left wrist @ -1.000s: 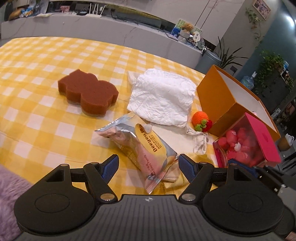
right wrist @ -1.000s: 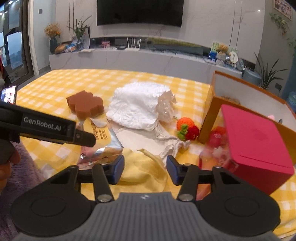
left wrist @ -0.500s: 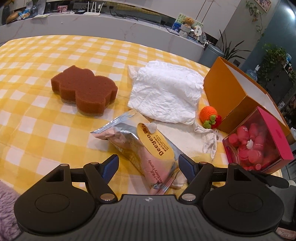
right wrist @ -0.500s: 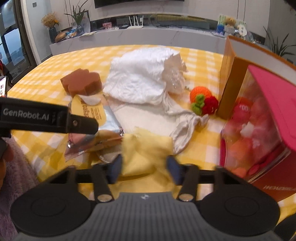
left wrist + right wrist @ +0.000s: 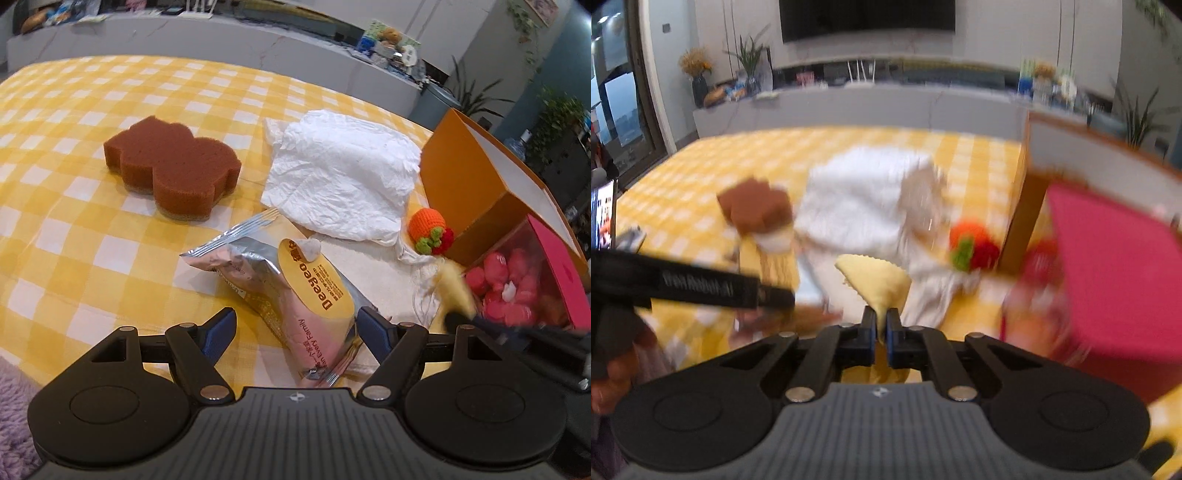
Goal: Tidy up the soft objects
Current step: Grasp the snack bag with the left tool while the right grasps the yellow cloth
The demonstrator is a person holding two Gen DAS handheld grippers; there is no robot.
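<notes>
**Between the right jaws: one yellow cloth, pinched at a corner**

Right gripper: jaws closed to a thin slit on a yellow cloth. Its scalloped edge fans out just ahead of the fingertips, the rest bunched below them. This view is blurred with motion.

Left gripper: jaws wide apart, holding nothing. A foil snack packet with a yellow oval label lies between the blue pads, its near end reaching back toward the gripper body. Whether either pad touches it cannot be told.

Items ahead of the left jaws, on the yellow-and-white checked tablecloth:
- Brown sponge, lobed outline, ahead and to the left, well apart from the packet.
- White crumpled plastic bag, straight ahead beyond the packet, with a pale cloth pouch lying just nearer, beside the packet.
- Crocheted toy, orange with green and red parts, ahead to the right, just beside the box wall.
- Orange cardboard box, open, far right.
- Pink-lidded clear case of red pieces, right of the jaws, against the orange box.

From the left wrist view the yellow cloth appears as a blurred patch at the right gripper's tip, just right of the left jaws and in front of the clear case.
</notes>
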